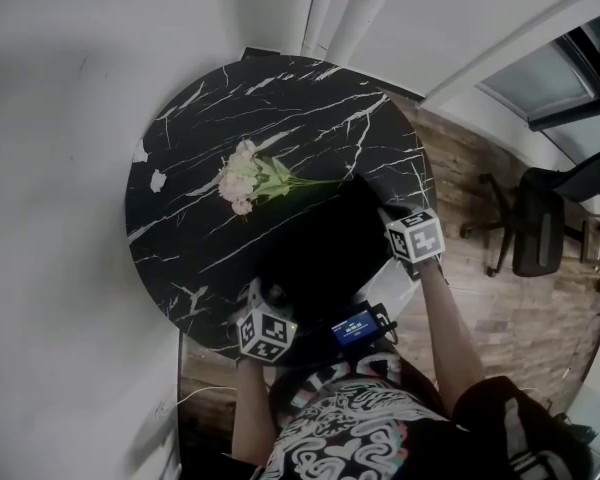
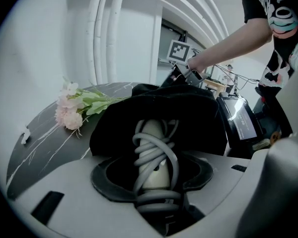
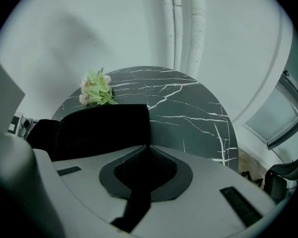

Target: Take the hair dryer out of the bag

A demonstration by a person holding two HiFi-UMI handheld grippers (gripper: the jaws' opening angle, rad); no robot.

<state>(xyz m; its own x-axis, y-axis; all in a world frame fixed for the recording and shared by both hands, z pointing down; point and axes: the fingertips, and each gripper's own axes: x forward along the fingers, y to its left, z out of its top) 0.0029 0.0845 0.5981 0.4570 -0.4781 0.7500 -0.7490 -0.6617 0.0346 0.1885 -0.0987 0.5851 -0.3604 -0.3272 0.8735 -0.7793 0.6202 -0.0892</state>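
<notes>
- Currently our left gripper [image 2: 154,180] clamps the hair dryer [image 2: 150,133], with its jaws partly spread around the handle, which is wound with grey cord [image 2: 161,155].
- We see the hair dryer poking from the mouth of the black bag [image 2: 188,113], which lies on the round marble table [image 1: 200,128].
- Our right gripper [image 3: 146,170] is pressed together, pinching the black bag's edge.
- Pink flowers [image 1: 242,180] lie just beside the black bag.
</notes>
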